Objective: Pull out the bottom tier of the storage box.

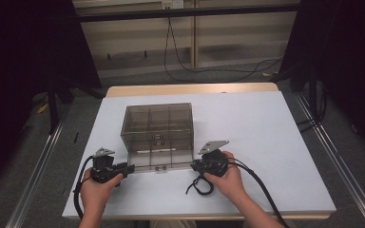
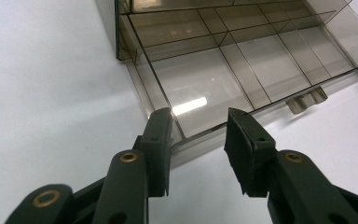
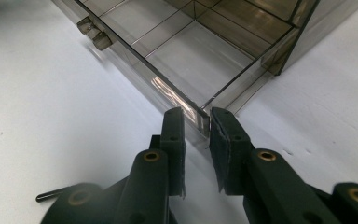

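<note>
Left hand (image 1: 94, 189) enters from the near table edge, forearm roughly straight, wrapped round the left gripper (image 1: 125, 169), which points right toward the near-left corner of the lower drawer (image 1: 159, 160). In the left gripper view its jaws stand apart, one on each side of that corner; whether either pad touches the plastic cannot be told.

The smoky clear drawer box (image 1: 157, 124) sits mid-table on the white table top (image 1: 266, 142), slightly left of centre, its lower drawer pulled out toward the person (compartments visible through the base).

Right hand (image 1: 229, 178) comes in angled left, holding the right gripper (image 1: 195, 165) at the drawer's near-right corner. Its jaws are narrowly parted, the corner wall between them, contact uncertain.
</note>
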`<state>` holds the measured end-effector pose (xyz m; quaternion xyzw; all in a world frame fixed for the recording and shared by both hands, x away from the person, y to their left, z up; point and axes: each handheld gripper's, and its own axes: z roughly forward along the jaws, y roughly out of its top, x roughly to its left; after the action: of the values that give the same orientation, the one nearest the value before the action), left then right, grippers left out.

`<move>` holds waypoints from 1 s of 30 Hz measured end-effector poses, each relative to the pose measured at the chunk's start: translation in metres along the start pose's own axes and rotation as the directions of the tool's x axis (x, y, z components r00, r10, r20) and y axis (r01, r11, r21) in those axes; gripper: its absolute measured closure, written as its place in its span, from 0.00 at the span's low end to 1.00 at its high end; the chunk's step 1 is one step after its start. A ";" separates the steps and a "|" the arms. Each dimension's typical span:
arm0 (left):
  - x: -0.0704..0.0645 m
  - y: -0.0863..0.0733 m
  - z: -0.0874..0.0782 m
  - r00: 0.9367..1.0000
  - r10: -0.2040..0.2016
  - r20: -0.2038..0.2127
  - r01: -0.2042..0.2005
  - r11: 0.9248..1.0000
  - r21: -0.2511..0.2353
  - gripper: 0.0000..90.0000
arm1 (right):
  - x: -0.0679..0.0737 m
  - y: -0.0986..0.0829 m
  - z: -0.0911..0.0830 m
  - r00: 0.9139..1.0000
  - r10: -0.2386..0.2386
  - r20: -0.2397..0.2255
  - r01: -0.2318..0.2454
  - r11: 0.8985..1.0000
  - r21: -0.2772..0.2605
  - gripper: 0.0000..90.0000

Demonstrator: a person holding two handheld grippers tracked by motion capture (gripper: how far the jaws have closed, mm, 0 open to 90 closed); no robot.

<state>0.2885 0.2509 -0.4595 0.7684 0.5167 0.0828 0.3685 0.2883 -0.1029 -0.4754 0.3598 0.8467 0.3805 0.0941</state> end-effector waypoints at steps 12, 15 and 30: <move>0.000 -0.001 -0.002 1.000 0.006 0.004 -0.006 1.000 0.004 0.69 | 0.001 0.000 -0.001 1.000 -0.003 -0.003 0.003 1.000 0.004 0.84; -0.001 -0.001 -0.002 1.000 0.002 0.003 -0.002 1.000 0.004 0.69 | 0.001 -0.001 -0.001 1.000 -0.007 -0.005 0.007 1.000 0.005 0.84; -0.001 -0.002 -0.004 1.000 0.010 -0.001 -0.010 1.000 0.010 0.70 | 0.005 -0.003 -0.004 1.000 -0.013 -0.012 0.013 1.000 0.009 0.83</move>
<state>0.2840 0.2523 -0.4574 0.7726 0.5135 0.0825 0.3641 0.2812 -0.1029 -0.4746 0.3526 0.8513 0.3779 0.0900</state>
